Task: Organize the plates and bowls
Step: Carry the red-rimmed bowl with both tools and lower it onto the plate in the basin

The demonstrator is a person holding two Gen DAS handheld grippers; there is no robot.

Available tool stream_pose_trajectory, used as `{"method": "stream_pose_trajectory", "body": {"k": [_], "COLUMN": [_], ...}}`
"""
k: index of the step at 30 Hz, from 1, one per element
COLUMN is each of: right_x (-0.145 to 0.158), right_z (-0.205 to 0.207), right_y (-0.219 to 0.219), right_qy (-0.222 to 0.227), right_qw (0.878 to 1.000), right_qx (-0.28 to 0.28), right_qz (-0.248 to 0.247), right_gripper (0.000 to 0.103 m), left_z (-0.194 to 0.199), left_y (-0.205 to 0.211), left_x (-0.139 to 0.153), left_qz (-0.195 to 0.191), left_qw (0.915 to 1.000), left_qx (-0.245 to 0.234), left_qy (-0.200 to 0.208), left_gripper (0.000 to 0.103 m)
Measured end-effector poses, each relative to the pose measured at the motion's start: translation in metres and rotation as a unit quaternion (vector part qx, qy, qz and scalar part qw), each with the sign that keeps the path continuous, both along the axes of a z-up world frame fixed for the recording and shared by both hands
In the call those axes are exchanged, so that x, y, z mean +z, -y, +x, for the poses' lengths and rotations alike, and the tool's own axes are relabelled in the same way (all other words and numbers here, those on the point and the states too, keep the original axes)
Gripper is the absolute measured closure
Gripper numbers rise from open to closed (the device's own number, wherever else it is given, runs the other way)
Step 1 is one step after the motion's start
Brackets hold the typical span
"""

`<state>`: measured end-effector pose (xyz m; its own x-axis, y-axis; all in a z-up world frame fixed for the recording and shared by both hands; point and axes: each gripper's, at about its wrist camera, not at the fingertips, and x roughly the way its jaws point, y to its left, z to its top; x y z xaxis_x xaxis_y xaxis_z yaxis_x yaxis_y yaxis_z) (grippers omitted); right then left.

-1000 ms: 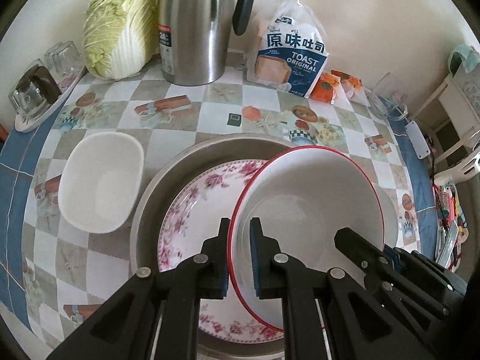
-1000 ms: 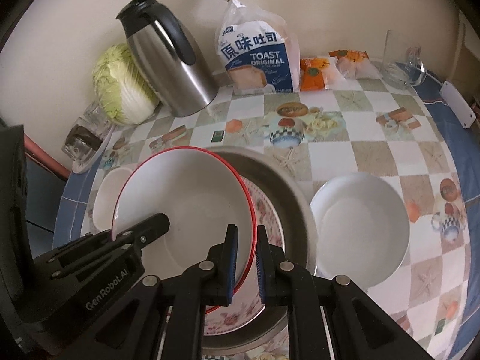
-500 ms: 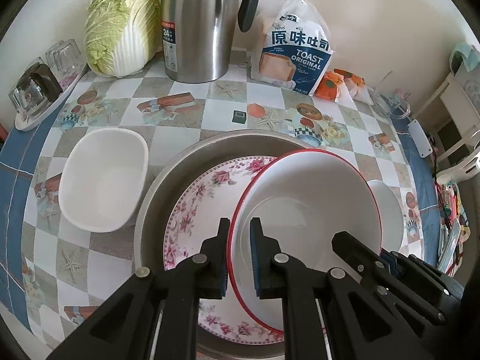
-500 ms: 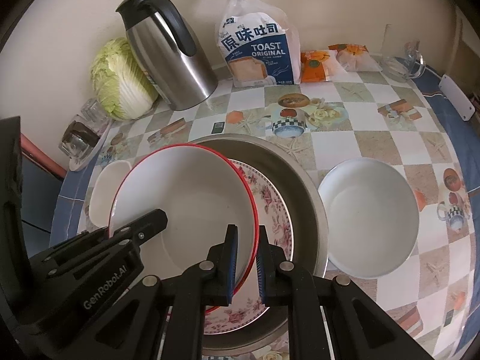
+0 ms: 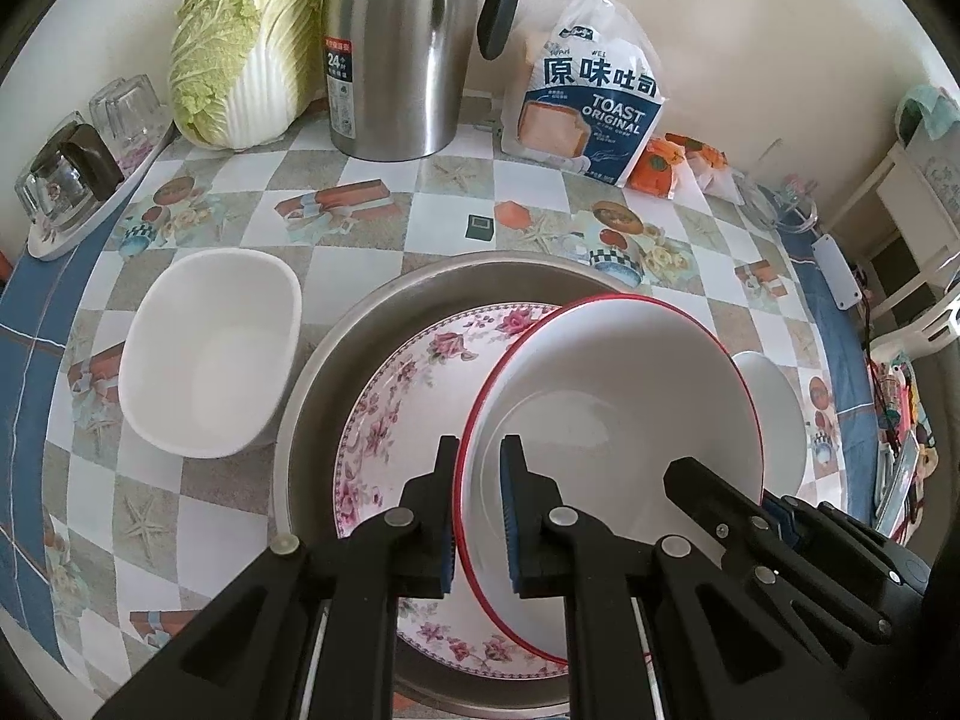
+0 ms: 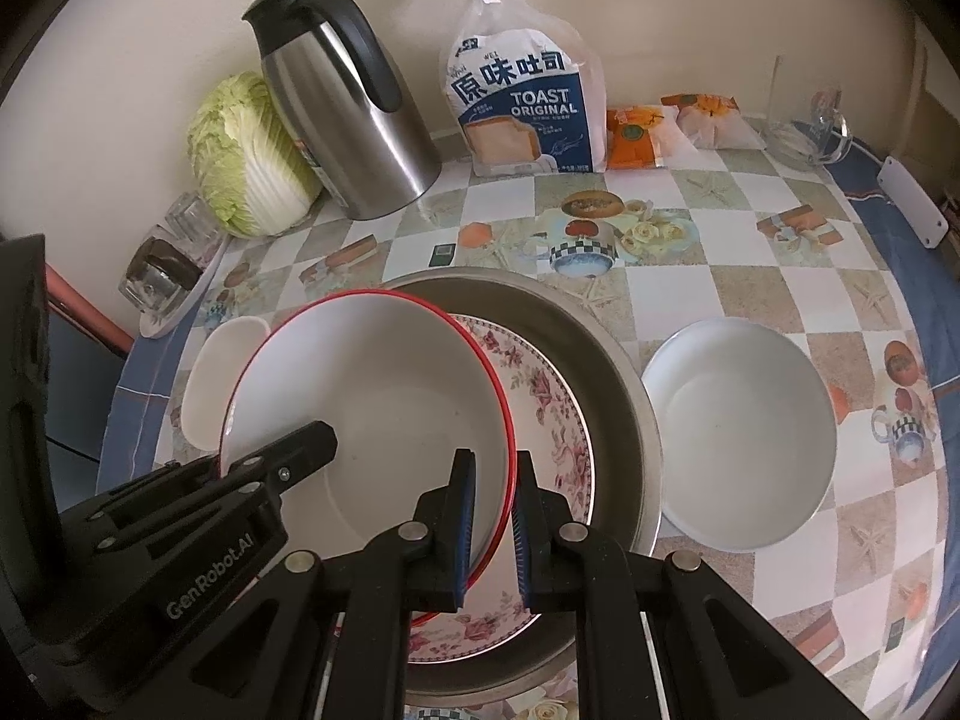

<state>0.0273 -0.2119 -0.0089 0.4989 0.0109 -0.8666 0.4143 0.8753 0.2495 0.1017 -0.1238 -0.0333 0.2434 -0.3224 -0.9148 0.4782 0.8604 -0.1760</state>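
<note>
The red-rimmed bowl (image 5: 612, 396) is in both my claws. My left claw (image 5: 478, 501) pinches its left rim, one pad inside and one outside, and my right claw (image 6: 493, 519) pinches the opposite rim in the same way. Both are narrow, closed on the rim. The bowl is tilted and sits over the floral plate (image 5: 408, 396), which lies flat inside the big steel basin (image 6: 606, 360). I cannot tell if the bowl's bottom already touches the plate or is just above it.

I judge the step in hand is stacking this bowl on the floral plate in the basin. The next move calls for making the bowl level, centring it over the plate, lowering it, and only then opening both claws together, so that it does not slide to one side.

On the counter (image 6: 720, 276), a white squarish bowl (image 5: 210, 354) stands to the left of the basin and a white round bowl (image 6: 741, 432) to the right, both apart from it and not yet stacked.

Further back, the bread bag (image 6: 522, 114) reads "TOAST ORIGINAL" with the characters 原味吐司. The steel thermos jug (image 5: 396, 48) has a label with "24" on it; the rest is too small to read. My left claw's body, seen from the right wrist camera, carries "GenRobot.AI". A napa cabbage (image 5: 240, 42) stands beside the jug.
</note>
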Motion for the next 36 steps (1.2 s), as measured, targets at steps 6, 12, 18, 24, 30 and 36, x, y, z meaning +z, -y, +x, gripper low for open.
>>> {"method": "stream_pose_trajectory", "body": {"k": [6,12,18,24,30,36], "right_x": [-0.006,-0.012,-0.015,-0.017,-0.02,-0.021], "right_z": [0.004,0.005,0.006,0.006,0.007,0.008], "right_y": [-0.001,-0.002,-0.002,-0.002,-0.003,-0.003], "right_qy": [-0.008,-0.014,-0.017,-0.018,-0.022,-0.023], "right_qw": [1.0,1.0,1.0,1.0,1.0,1.0], "right_qx": [0.003,0.006,0.006,0.006,0.006,0.006], "right_qz": [0.005,0.008,0.01,0.012,0.014,0.017], "right_gripper": [0.09,0.09,0.09,0.09,0.09,0.089], "left_z": [0.003,0.006,0.005,0.007,0.008,0.009], "left_y": [-0.001,-0.002,-0.001,-0.001,0.0,0.0], "left_x": [-0.006,-0.012,-0.014,-0.016,-0.018,-0.02], "left_qz": [0.005,0.009,0.011,0.012,0.014,0.014], "left_qw": [0.9999,0.9998,0.9998,0.9997,0.9996,0.9996], "left_qx": [0.004,0.006,0.007,0.008,0.009,0.01], "left_qy": [-0.008,-0.015,-0.017,-0.019,-0.023,-0.024], "left_gripper": [0.091,0.091,0.09,0.089,0.087,0.087]}}
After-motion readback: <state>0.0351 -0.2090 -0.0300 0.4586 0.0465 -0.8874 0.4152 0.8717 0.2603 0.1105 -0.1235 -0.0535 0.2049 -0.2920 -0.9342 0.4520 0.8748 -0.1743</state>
